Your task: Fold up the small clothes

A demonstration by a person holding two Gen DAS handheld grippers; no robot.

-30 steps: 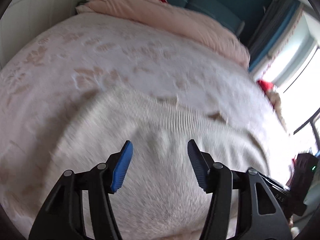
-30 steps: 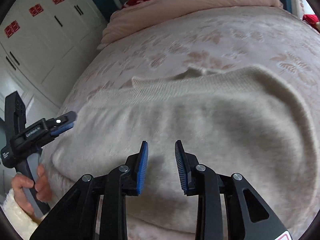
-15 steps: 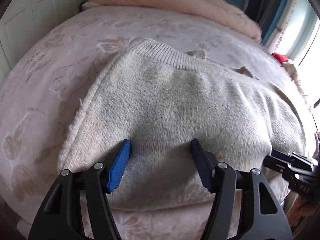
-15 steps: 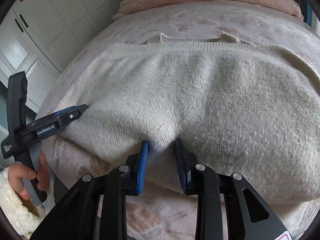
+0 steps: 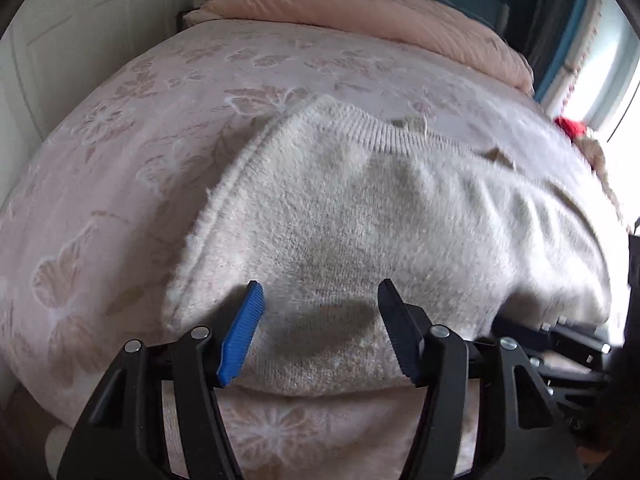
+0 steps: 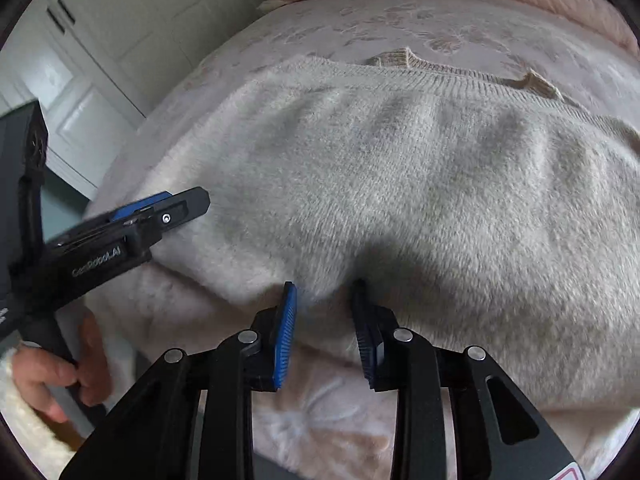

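A fuzzy cream knit sweater (image 5: 360,216) lies folded on the bed, ribbed neckline at the far side; it also shows in the right wrist view (image 6: 420,184). My left gripper (image 5: 320,308) is open, its blue pads spread over the sweater's near folded edge at the left end. It also appears at the left of the right wrist view (image 6: 176,208). My right gripper (image 6: 324,300) is open with a narrow gap, its fingertips at the sweater's near edge, fabric bulging between them.
The bed (image 5: 120,184) has a pale pink floral cover. A rolled pink duvet (image 5: 360,12) lies at the far end. White wardrobe doors (image 6: 100,60) stand to the left. A window (image 5: 612,80) is at the right.
Both grippers have dropped back and down to the sweater's near edge. The left gripper stays wide open; the right keeps its narrow gap.
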